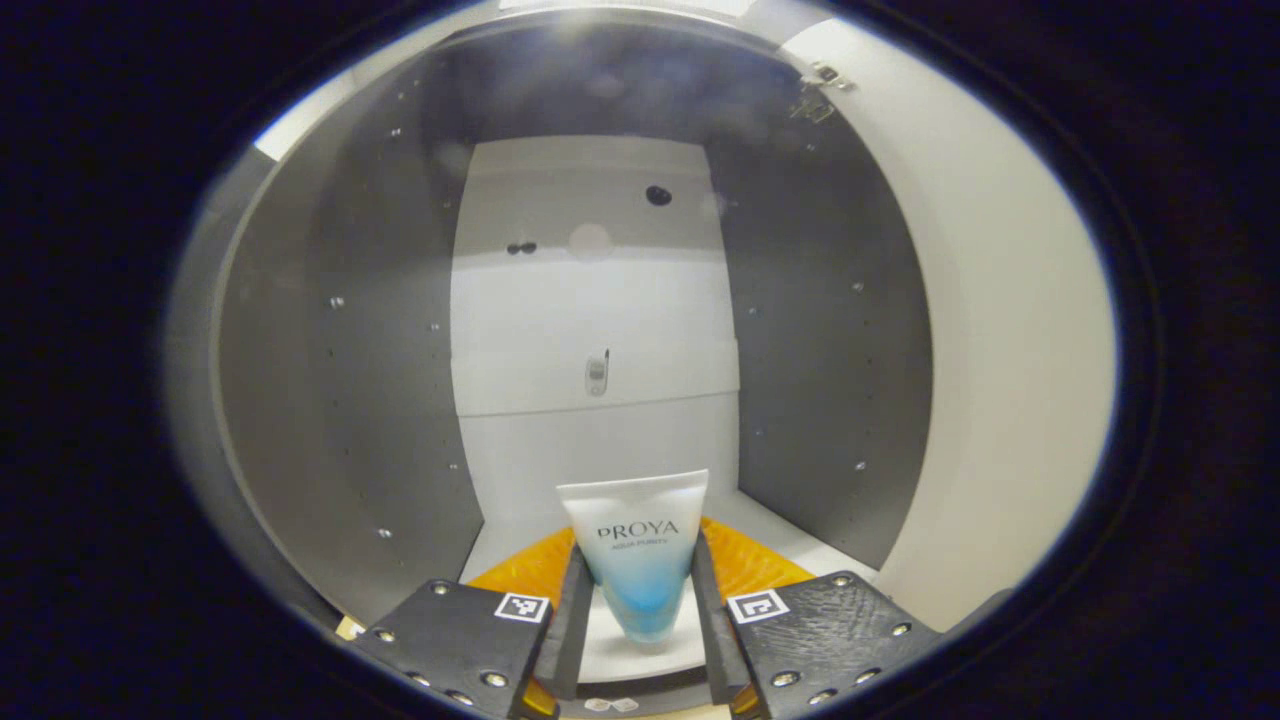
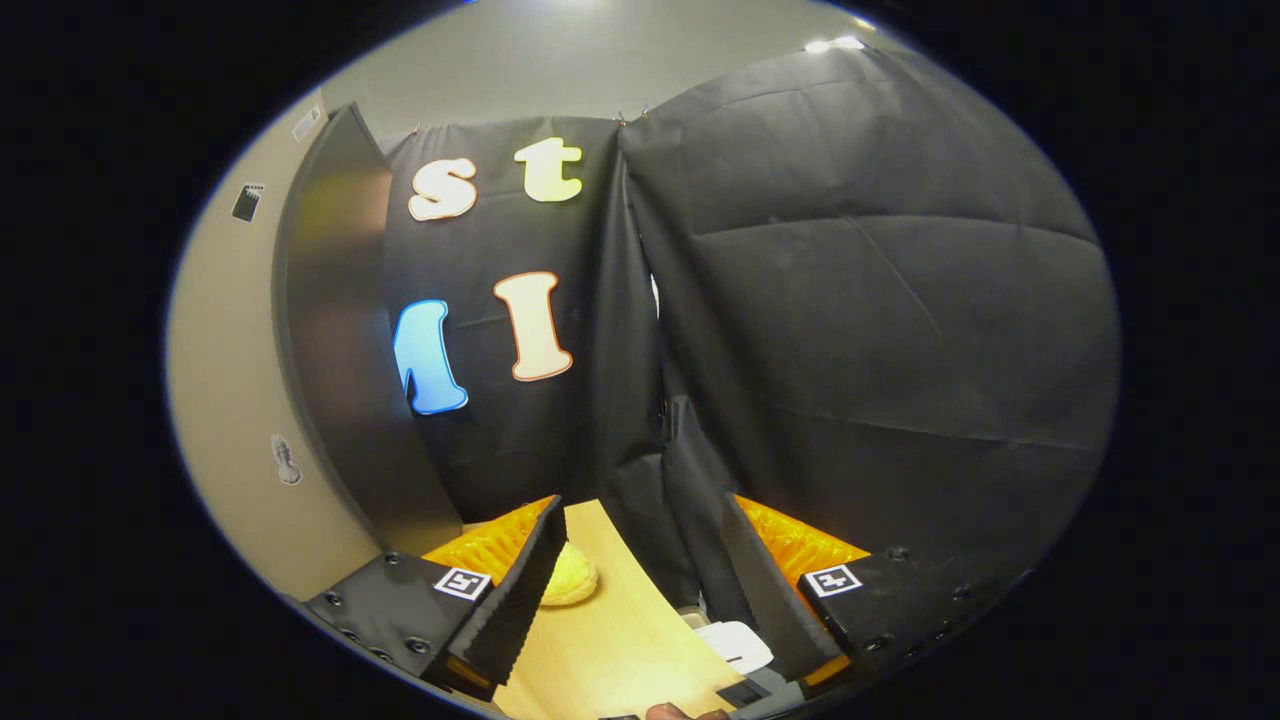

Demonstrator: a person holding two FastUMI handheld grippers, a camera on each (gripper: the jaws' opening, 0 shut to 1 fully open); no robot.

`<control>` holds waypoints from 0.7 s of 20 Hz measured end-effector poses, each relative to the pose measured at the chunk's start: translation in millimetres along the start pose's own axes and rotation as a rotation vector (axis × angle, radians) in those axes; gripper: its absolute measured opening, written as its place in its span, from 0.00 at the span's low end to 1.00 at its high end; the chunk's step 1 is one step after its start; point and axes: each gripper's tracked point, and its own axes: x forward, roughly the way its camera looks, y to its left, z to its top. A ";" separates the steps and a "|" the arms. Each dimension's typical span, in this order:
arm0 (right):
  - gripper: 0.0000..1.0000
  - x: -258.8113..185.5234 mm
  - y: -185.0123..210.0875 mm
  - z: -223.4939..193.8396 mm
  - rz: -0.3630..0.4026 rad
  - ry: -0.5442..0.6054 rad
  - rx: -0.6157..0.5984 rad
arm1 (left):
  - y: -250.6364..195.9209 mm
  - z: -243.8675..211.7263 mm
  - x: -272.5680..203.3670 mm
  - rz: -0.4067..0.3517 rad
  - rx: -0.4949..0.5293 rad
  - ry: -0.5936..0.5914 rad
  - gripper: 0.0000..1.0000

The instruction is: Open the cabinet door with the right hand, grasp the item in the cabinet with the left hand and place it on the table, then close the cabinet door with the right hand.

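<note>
tube (image 1: 640, 570) between left gripper (image 1: 638, 610) fingers, seemingly touching

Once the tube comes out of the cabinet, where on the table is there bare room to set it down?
In the right gripper view, the wooden table is bare between the right gripper fingers. A yellow item borders it left, a white object right. The tube stands between the left gripper fingers.

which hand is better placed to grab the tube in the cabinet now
Left. Its tongs already straddle the upright tube inside the cabinet, fingers either side. The right tongs face the booth wall, open and empty.
</note>
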 end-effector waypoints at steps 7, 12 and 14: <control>0.92 -24.5 -17.0 14.5 -0.011 -0.042 0.008 | 12.4 15.7 -64.3 -0.032 -0.040 -0.043 0.49; 0.98 -38.3 -16.4 6.5 -0.013 -0.023 -0.012 | 52.4 -12.7 -116.4 0.034 -0.114 0.007 0.50; 0.98 -46.2 -18.5 11.1 -0.026 -0.034 -0.036 | 72.0 -28.7 -140.2 0.069 -0.126 0.030 0.49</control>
